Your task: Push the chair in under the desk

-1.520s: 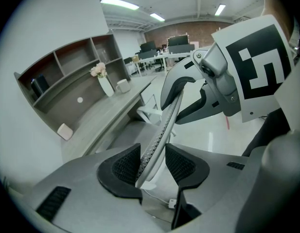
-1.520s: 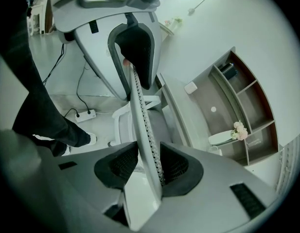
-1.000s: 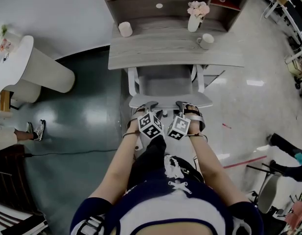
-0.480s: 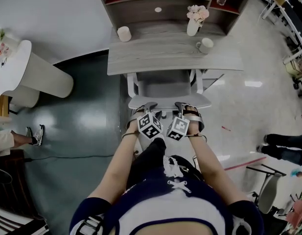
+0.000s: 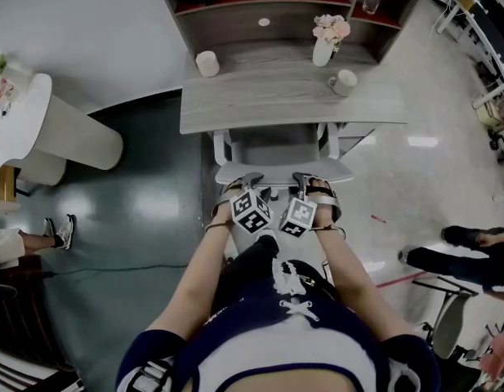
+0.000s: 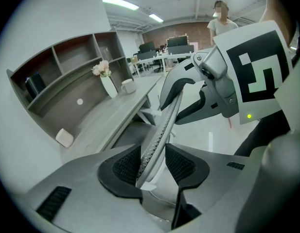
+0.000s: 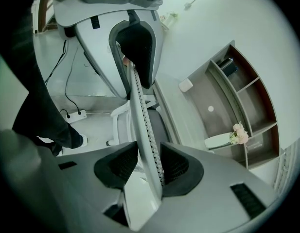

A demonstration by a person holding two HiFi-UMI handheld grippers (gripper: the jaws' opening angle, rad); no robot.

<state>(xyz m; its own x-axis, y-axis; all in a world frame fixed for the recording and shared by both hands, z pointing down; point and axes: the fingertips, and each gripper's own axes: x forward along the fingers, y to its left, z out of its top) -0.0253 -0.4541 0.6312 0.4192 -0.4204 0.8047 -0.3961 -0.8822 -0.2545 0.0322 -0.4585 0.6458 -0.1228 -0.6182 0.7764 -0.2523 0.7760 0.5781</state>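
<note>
At one desk (image 5: pixel 268 100), left gripper (image 5: pixel 250 176) and right gripper (image 5: pixel 303 176) clamp one chair (image 5: pixel 280 147).

Your head camera looks steeply down past your own torso, with the desk (image 5: pixel 284 96) at 12 o'clock. Each gripper camera rides close behind its jaws and sights along the chair back (image 5: pixel 283 170). The left gripper (image 6: pixel 154 161) camera has the desk at 9 o'clock, the right gripper (image 7: pixel 147 165) camera at 3 o'clock. All three views share both.

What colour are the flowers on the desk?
The flowers are pale pink; the head view shows them best.
</note>
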